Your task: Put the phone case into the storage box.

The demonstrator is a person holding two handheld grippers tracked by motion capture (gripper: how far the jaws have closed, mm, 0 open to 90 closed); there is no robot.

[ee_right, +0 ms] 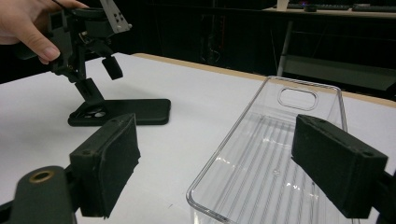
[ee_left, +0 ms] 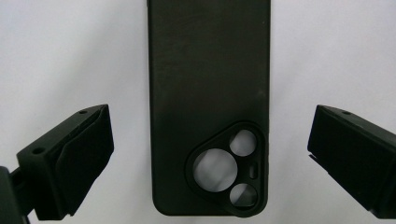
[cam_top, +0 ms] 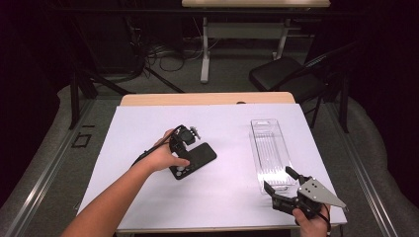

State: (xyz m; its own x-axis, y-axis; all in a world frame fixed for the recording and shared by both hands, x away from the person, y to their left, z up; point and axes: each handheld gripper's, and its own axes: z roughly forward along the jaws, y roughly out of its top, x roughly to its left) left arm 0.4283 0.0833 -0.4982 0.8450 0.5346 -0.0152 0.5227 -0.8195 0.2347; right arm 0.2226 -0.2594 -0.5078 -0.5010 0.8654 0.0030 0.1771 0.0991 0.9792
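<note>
Matte black phone case (ee_left: 209, 102), camera cutouts up, lies flat at mid-table (cam_top: 148, 197), left of centre. Left gripper (ee_left: 210, 154) hovers over it, jaws wide apart, clear of both long edges. Ribbed clear tray (cam_top: 271, 153) sits toward the right edge; right gripper (cam_top: 280, 178) open at its near end.

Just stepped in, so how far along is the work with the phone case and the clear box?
Early stage. Nothing looks done: the black case lies flat on the table, and the clear box sits apart from it. In hand: the left gripper hovers over the case, jaws open either side. The right gripper waits open at the box. Gripping and moving remain.
</note>
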